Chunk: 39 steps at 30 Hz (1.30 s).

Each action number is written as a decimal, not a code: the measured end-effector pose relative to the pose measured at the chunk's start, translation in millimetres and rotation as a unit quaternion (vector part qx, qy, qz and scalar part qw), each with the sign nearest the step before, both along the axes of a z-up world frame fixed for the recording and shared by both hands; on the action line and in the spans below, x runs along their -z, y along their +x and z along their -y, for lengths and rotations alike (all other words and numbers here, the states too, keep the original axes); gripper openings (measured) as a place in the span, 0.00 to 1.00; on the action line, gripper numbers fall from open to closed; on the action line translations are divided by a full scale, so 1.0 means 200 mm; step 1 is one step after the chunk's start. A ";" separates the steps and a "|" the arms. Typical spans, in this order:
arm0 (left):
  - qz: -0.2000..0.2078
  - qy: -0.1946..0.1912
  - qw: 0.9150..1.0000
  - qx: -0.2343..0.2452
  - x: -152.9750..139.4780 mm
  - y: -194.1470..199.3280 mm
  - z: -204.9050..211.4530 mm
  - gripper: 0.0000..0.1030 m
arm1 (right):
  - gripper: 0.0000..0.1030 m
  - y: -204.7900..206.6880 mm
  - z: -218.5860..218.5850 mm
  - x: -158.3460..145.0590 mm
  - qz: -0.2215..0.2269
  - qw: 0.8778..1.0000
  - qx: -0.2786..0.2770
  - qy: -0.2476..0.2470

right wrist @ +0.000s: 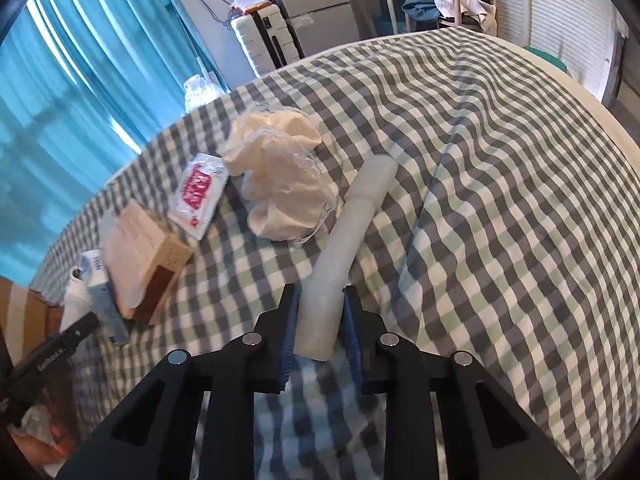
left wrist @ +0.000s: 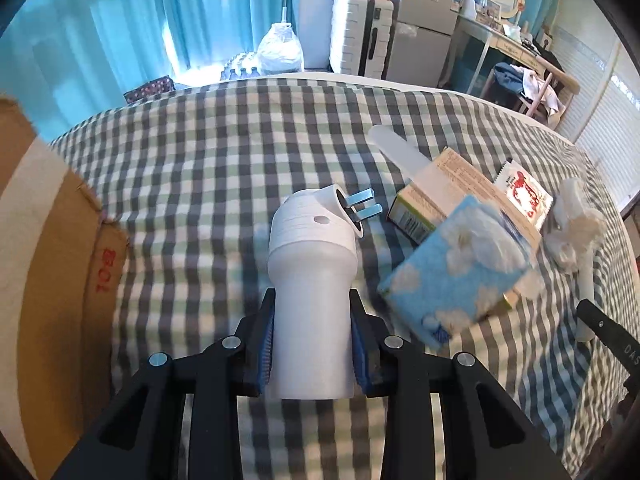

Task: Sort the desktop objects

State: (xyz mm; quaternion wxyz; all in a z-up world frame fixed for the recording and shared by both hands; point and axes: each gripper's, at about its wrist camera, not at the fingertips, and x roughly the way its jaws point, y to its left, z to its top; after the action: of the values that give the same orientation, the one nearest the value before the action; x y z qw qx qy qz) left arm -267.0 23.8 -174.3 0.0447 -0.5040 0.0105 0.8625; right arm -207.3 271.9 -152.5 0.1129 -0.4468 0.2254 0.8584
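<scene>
My left gripper is shut on a white plug-in device with two metal prongs, both blue pads pressed against its lower body over the checked sheet. In the right wrist view my right gripper is shut on the near end of a long white tube that lies on the sheet, pointing away. Between the two lie a blue cloud-print tissue pack, a cardboard carton, a red-and-white sachet and a crumpled white bag.
A brown cardboard box stands at the left edge of the bed. A flat white stick pokes out behind the carton. Beyond the bed are blue curtains, a white suitcase, a small fridge and a desk with a chair.
</scene>
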 end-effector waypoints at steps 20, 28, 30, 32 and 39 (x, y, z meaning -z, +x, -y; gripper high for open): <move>-0.040 0.055 0.998 -0.007 -0.47 0.43 0.18 0.31 | 0.19 0.36 0.39 -0.36 -0.061 0.991 -0.077 -0.095; -0.066 0.059 0.996 -0.015 -0.63 0.62 0.27 0.31 | 0.14 0.47 0.58 -0.43 -0.066 0.987 -0.117 -0.093; -0.067 0.061 0.996 -0.016 -0.65 0.64 0.30 0.31 | 0.14 0.48 0.62 -0.45 -0.068 0.986 -0.126 -0.085; -0.070 0.064 0.995 -0.019 -0.66 0.66 0.32 0.31 | 0.14 0.48 0.64 -0.45 -0.061 0.986 -0.134 -0.075; -0.070 0.070 0.995 -0.026 -0.67 0.70 0.38 0.31 | 0.30 0.43 0.72 -0.16 0.070 0.985 -0.157 -0.007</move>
State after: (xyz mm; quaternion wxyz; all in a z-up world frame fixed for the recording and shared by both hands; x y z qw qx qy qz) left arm -126.2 -51.8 -40.8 0.0570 -0.4378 -0.0599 0.8953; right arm -120.9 128.5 -119.6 -0.0107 -0.5365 0.1500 0.8304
